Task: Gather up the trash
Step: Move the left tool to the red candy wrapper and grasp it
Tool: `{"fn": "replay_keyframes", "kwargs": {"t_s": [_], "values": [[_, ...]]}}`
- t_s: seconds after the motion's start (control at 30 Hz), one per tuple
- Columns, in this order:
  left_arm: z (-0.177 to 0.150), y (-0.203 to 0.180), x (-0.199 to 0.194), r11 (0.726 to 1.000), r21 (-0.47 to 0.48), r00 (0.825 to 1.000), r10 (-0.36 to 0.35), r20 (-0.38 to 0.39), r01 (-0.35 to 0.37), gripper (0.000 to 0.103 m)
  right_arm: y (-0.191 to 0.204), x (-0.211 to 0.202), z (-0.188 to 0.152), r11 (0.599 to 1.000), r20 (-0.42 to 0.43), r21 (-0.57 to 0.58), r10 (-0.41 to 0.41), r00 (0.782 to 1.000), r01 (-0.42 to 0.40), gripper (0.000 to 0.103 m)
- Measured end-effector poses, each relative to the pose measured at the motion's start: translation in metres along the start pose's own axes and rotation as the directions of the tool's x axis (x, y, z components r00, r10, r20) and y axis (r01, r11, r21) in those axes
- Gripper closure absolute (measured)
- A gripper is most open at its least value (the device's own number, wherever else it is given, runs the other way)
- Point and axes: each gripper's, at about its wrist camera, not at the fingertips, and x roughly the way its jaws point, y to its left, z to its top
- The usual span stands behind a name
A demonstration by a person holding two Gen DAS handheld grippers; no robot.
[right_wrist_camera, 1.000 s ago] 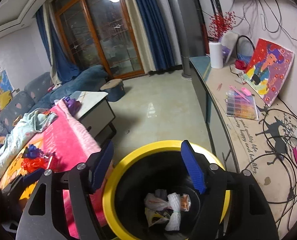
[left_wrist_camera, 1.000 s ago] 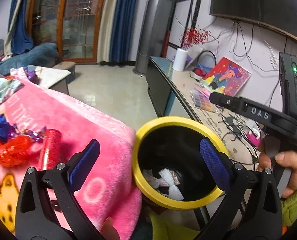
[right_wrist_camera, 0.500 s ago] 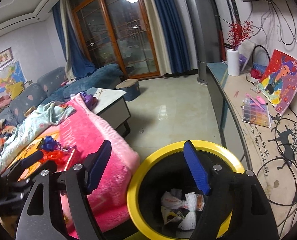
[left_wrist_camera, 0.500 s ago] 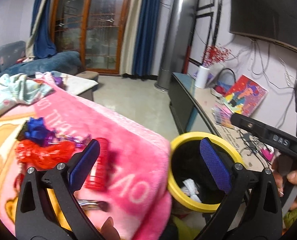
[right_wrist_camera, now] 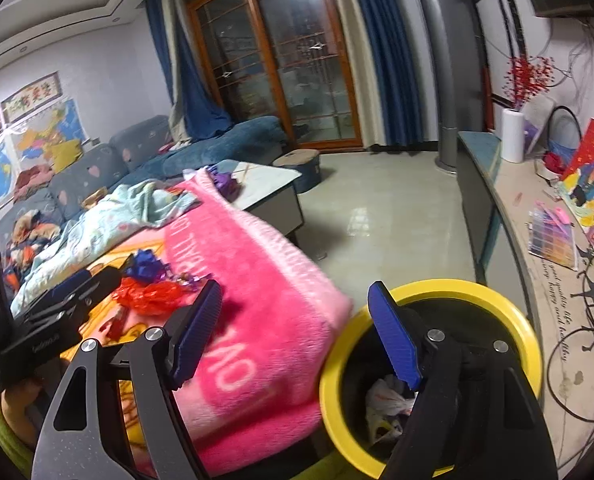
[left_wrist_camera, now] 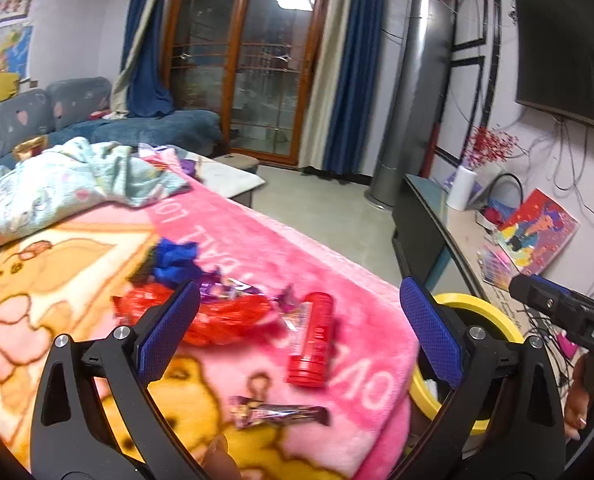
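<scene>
The pink blanket [left_wrist_camera: 281,240] carries the leftover trash: red wrapper [left_wrist_camera: 221,316], red tube [left_wrist_camera: 311,340], candy wrapper [left_wrist_camera: 277,414]. At four o'clock, the yellow-rimmed bin [right_wrist_camera: 429,376] already holds scraps. Left gripper [left_wrist_camera: 297,328] and right gripper [right_wrist_camera: 297,336] both have fingers spread, empty.

Pink cartoon-print blanket [left_wrist_camera: 257,248], red tube [left_wrist_camera: 311,340], yellow-rimmed black bin [right_wrist_camera: 437,292]

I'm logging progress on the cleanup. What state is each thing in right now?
Left claw: open, empty.
Right claw: open, empty.
Yellow-rimmed bin: lidless, some trash inside.
Red tube: lying on the pink blanket.
Red wrapper: crumpled on blanket.
Blue wrapper: crumpled on blanket.
Purple candy wrapper: lying near blanket edge.
</scene>
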Motion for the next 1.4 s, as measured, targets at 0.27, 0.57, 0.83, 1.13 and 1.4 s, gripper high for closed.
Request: {"fn": "replay_keyframes", "kwargs": {"t_s": [0.27, 0.57, 0.83, 1.13, 1.4], "values": [[-0.003, 0.041, -0.013, 0.996, -0.05, 0.997, 0.078, 0.004, -0.078, 0.011, 0.041, 0.016, 0.001, 0.996, -0.035, -0.051, 0.072, 0.997, -0.074, 0.03], [-0.013, 0.086, -0.024, 0.982, -0.107, 0.988, 0.153, -0.018, -0.154, 0.011, 0.086, 0.038, 0.002, 0.983, -0.072, -0.101, 0.148, 0.986, -0.154, 0.03], [-0.021, 0.121, -0.028, 0.97, -0.145, 0.98, 0.188, -0.058, -0.195, 0.011, 0.13, 0.069, 0.002, 0.958, -0.144, -0.181, 0.2, 0.969, -0.224, 0.03], [-0.035, 0.149, -0.021, 0.965, -0.164, 0.974, 0.184, -0.13, -0.204, 0.011, 0.159, 0.113, -0.007, 0.928, -0.227, -0.279, 0.185, 0.956, -0.246, 0.03], [-0.053, 0.159, 0.003, 0.968, -0.224, 0.973, 0.065, -0.222, -0.116, 0.031, 0.17, 0.151, -0.013, 0.907, -0.282, -0.338, 0.158, 0.947, -0.252, 0.03]]}}
